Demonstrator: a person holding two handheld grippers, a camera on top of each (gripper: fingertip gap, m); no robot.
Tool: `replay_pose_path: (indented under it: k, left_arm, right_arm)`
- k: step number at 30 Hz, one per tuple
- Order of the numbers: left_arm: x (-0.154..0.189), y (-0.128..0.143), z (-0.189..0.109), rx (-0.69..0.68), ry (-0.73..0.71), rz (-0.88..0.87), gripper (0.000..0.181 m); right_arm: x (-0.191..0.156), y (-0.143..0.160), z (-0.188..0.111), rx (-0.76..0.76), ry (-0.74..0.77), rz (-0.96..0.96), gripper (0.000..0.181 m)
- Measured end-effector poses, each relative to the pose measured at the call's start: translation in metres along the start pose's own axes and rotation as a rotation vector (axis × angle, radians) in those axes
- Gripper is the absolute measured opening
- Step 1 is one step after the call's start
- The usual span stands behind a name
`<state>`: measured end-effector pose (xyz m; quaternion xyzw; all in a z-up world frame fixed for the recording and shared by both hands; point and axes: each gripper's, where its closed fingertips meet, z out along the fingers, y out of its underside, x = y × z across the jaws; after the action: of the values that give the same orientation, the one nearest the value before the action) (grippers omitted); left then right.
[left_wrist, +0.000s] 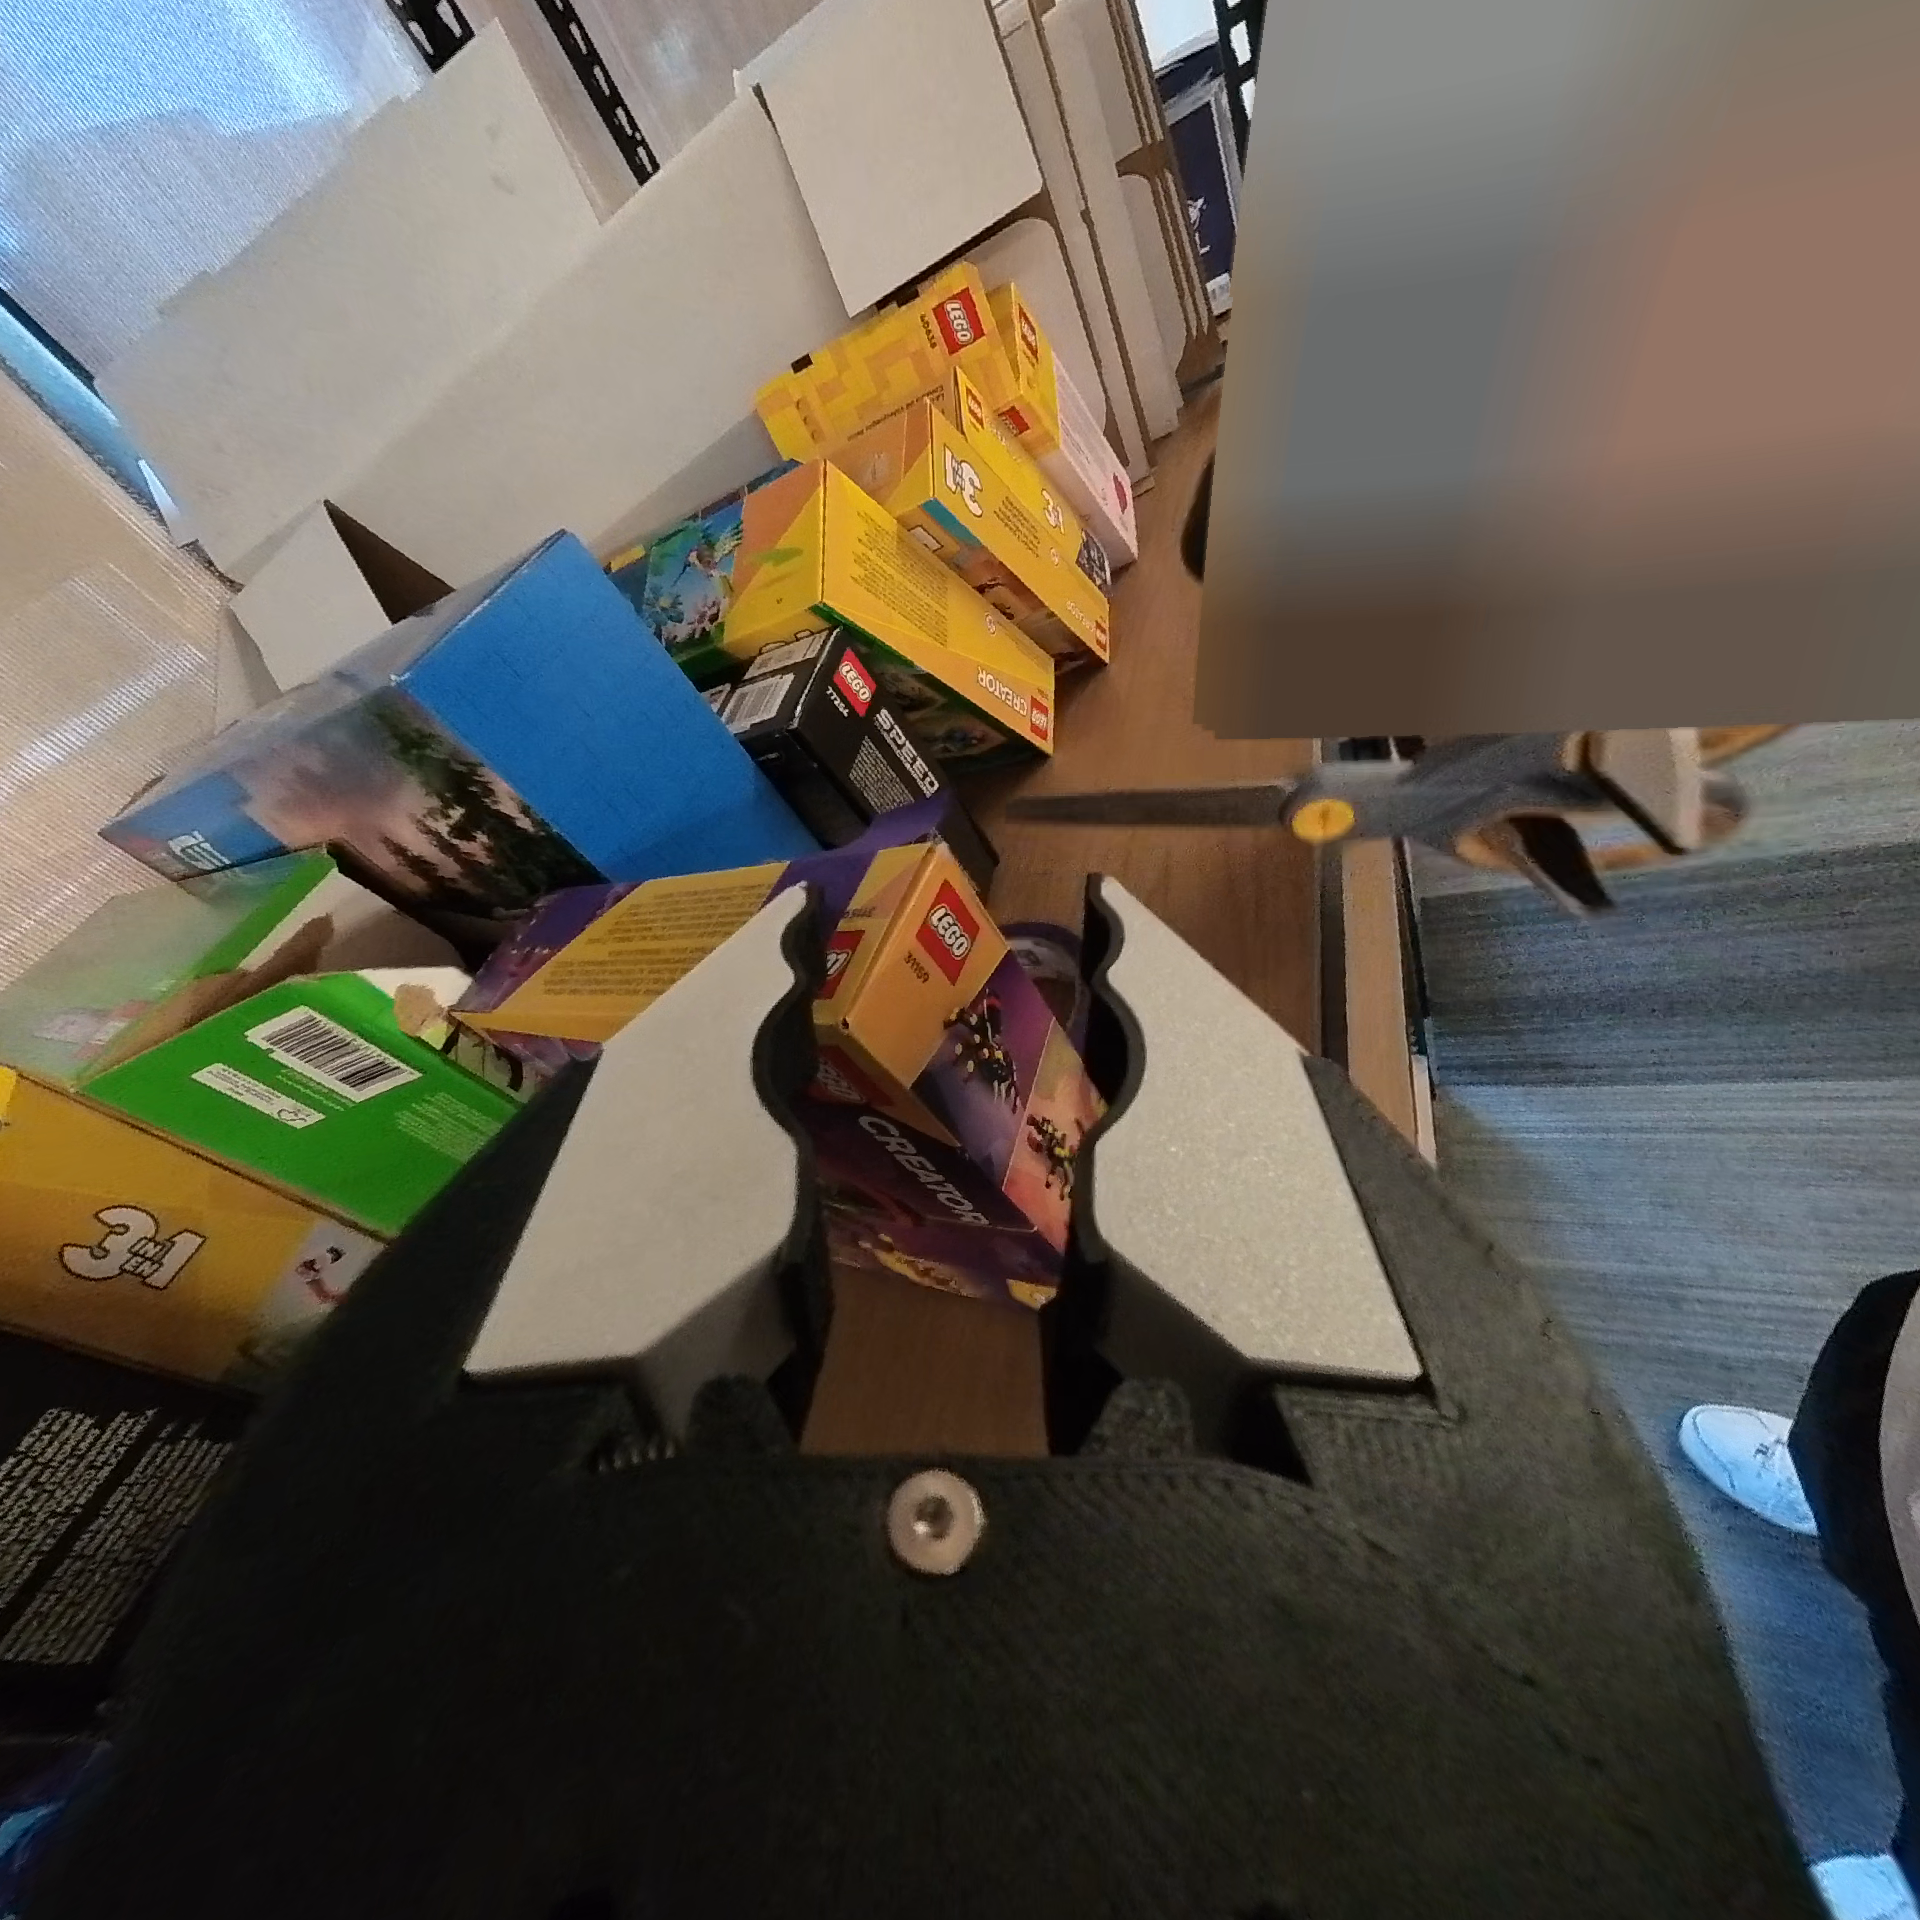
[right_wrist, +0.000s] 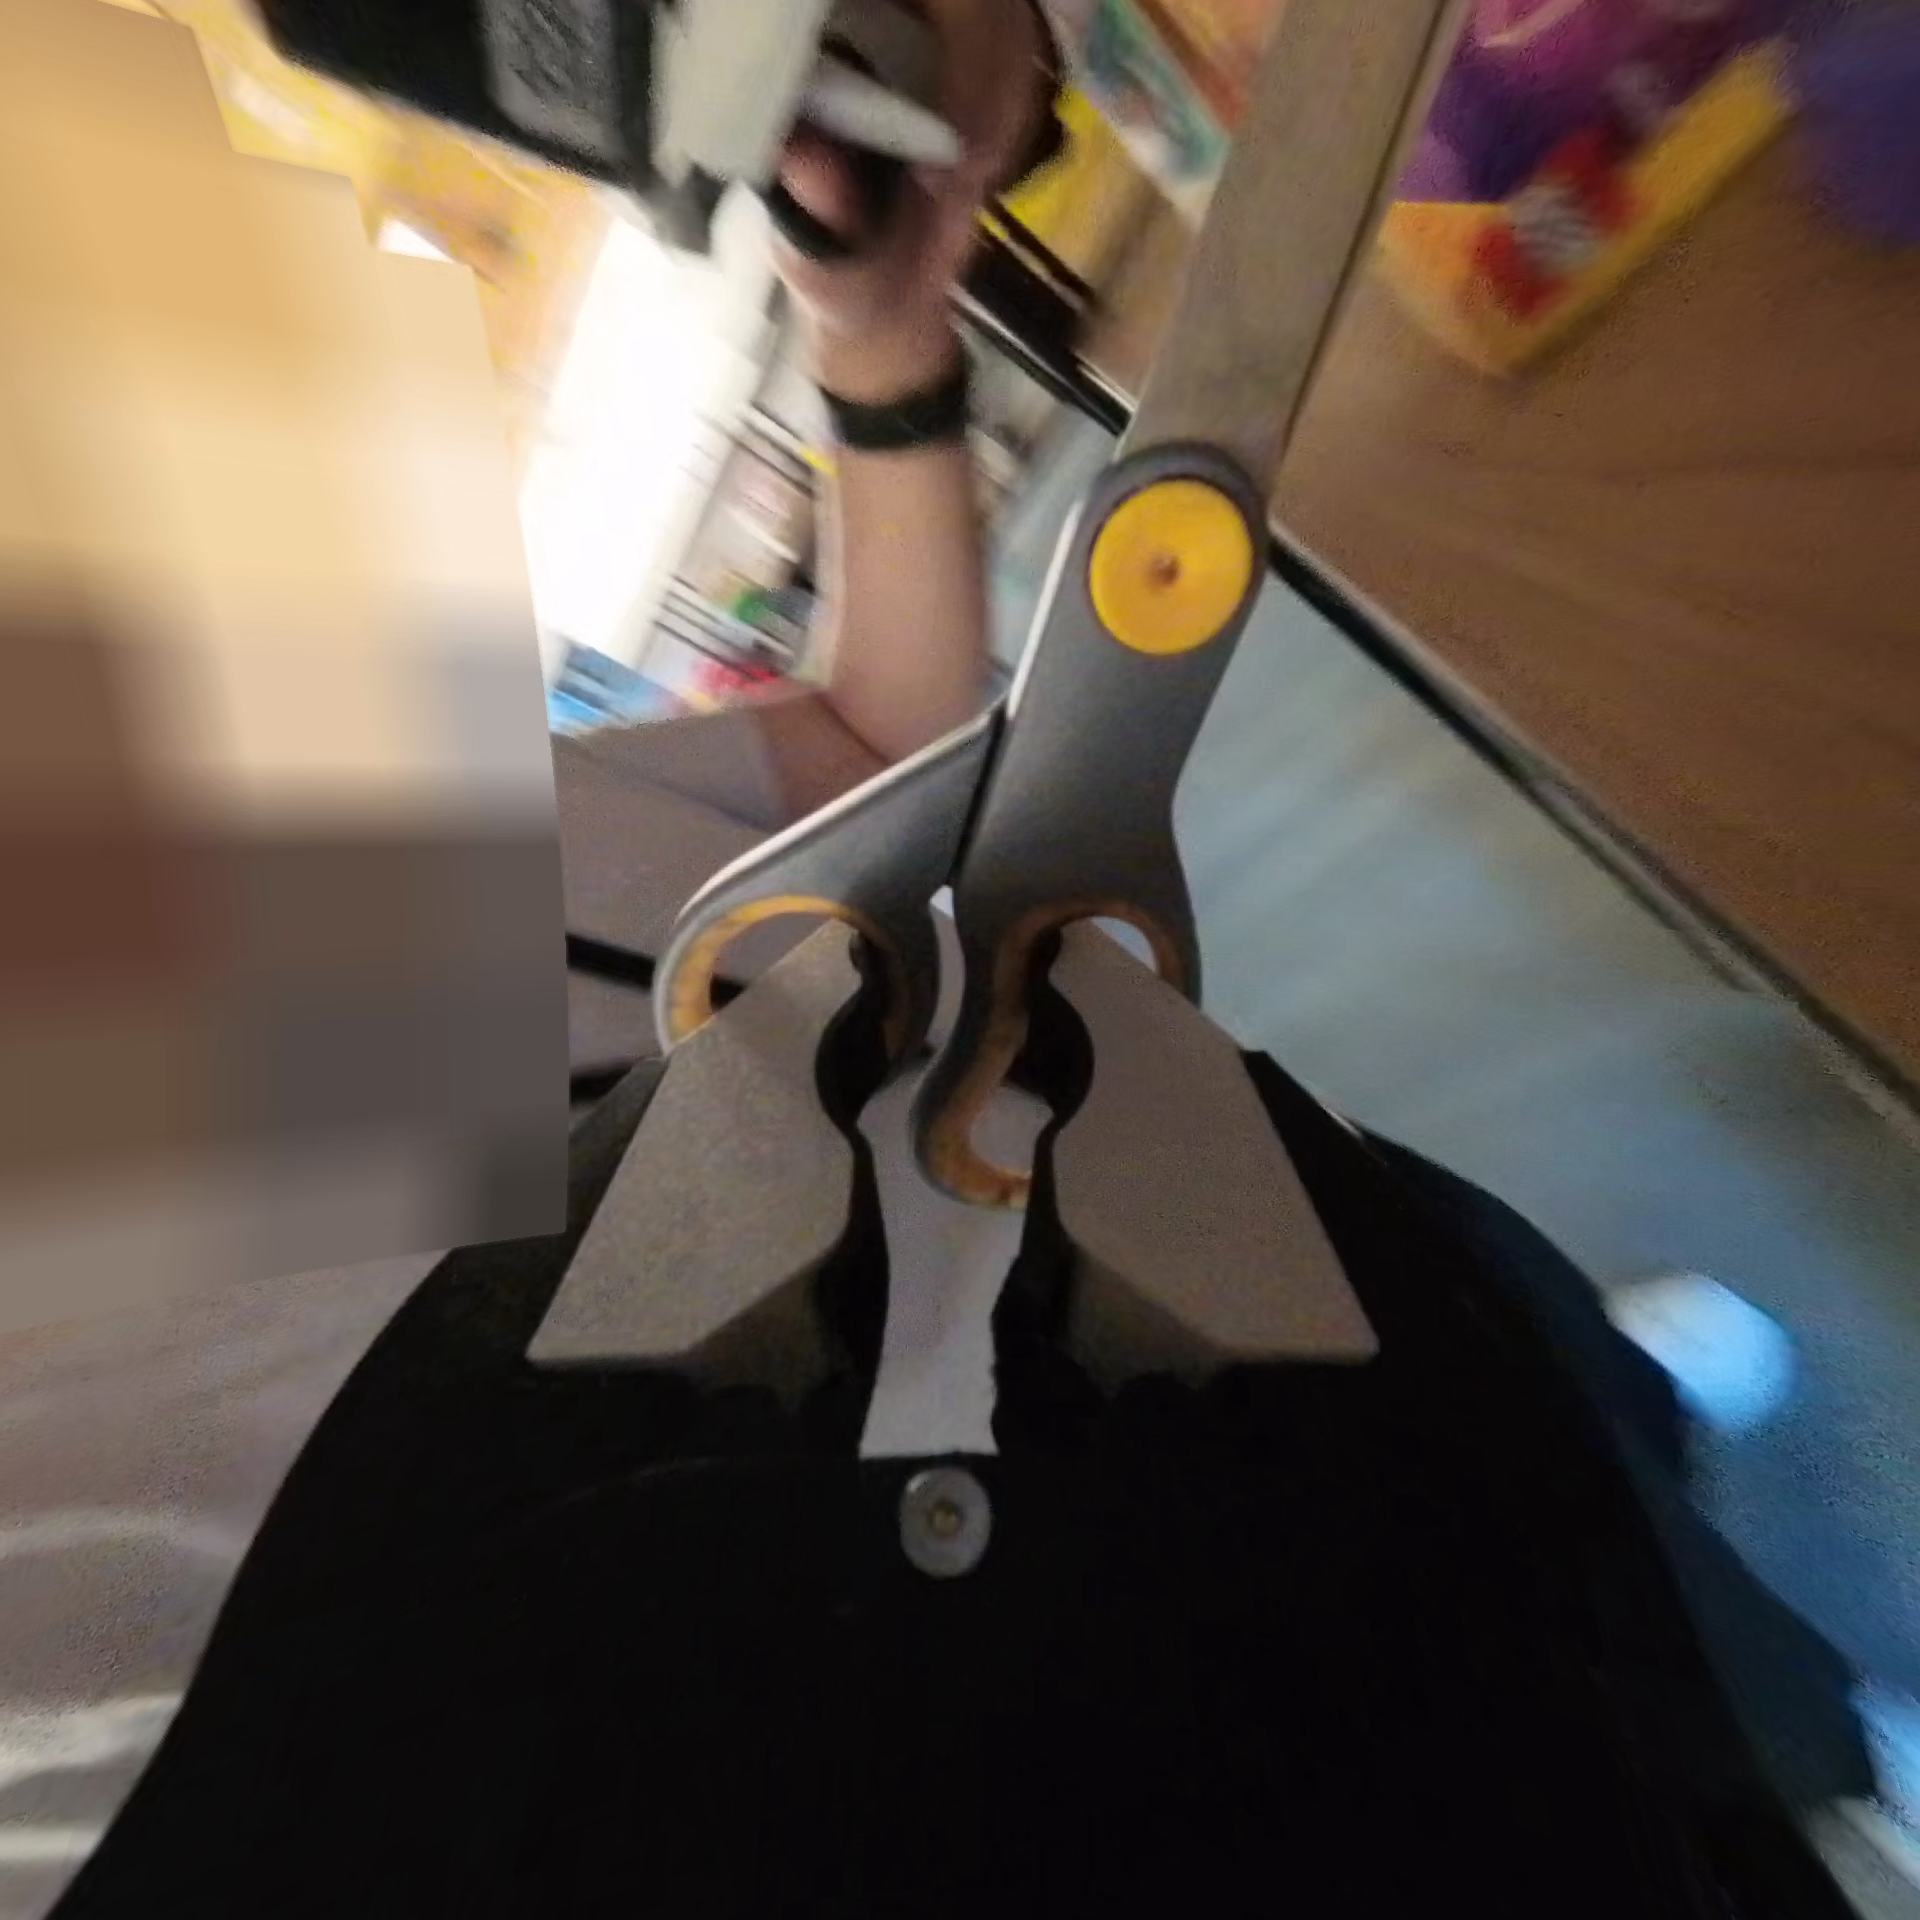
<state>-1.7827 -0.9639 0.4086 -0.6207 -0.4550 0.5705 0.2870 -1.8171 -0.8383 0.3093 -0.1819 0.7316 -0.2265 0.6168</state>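
My left gripper (left_wrist: 948, 904) is open, low over the wooden table (left_wrist: 1195, 894). A purple and yellow toy box (left_wrist: 997, 1081) lies between its grey fingers (left_wrist: 665, 1143), leaning on another purple box (left_wrist: 904, 1205); I cannot tell if the pads touch it. My right gripper (right_wrist: 956, 935) is shut on grey scissors (right_wrist: 1101, 748) with a yellow pivot. One fingertip sits in each handle loop. The blades (right_wrist: 1299, 208) are together and point towards the table. The scissors also show in the left wrist view (left_wrist: 1320, 816), at the table's right edge.
Toy boxes crowd the table: a blue one (left_wrist: 582, 686), a green one (left_wrist: 291, 1101), several yellow ones (left_wrist: 894, 582), a black one (left_wrist: 842, 727). White cardboard sheets (left_wrist: 520, 364) stand behind. Grey carpet (left_wrist: 1662, 1091) and a white shoe (left_wrist: 1745, 1465) lie past the edge. A wrist (right_wrist: 894, 416) shows.
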Motion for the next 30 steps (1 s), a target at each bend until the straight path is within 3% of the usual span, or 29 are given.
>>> replay_pose_path:
  k: [6, 9, 12, 16, 21, 23, 24, 25, 26, 30]
  left_arm:
    - [-0.011, -0.005, -0.002, 0.019, -0.101, -0.065, 0.06]
    - [-0.028, -0.008, -0.019, 0.066, -0.284, -0.15, 0.066]
    - [-0.043, 0.009, -0.044, 0.101, -0.573, -0.333, 0.074]
    - [-0.012, 0.042, -0.019, 0.101, -0.617, -0.587, 0.087]
    - [-0.015, 0.067, 0.007, -0.05, -0.805, -0.544, 0.087]
    - [-0.016, 0.067, 0.017, -0.056, -0.824, -0.554, 0.076]
    - [-0.016, 0.065, 0.02, -0.051, -0.831, -0.545, 0.06]
    - [-0.017, 0.065, 0.022, -0.06, -0.846, -0.519, 0.055]
    - [-0.019, 0.066, 0.021, -0.079, -0.863, -0.494, 0.054]
    - [-0.018, 0.069, 0.016, -0.124, -0.812, -0.473, 0.052]
  right_arm:
    - [0.047, 0.003, -0.12, -0.448, 0.626, -0.205, 0.019]
    - [0.065, -0.003, -0.173, -0.734, 0.85, -0.35, 0.02]
    - [0.085, -0.012, -0.212, -0.984, 0.983, -0.479, 0.02]
    - [0.106, -0.022, -0.233, -1.175, 1.004, -0.549, 0.02]
    - [0.131, -0.037, -0.249, -1.382, 0.979, -0.717, 0.02]
    - [0.136, -0.045, -0.246, -1.362, 0.957, -0.746, 0.022]
    - [0.137, -0.047, -0.246, -1.36, 0.942, -0.75, 0.023]
    - [0.138, -0.05, -0.247, -1.357, 0.931, -0.753, 0.035]
    - [0.139, -0.053, -0.248, -1.347, 0.928, -0.76, 0.047]
    - [0.125, -0.068, -0.252, -1.24, 0.902, -0.821, 0.053]
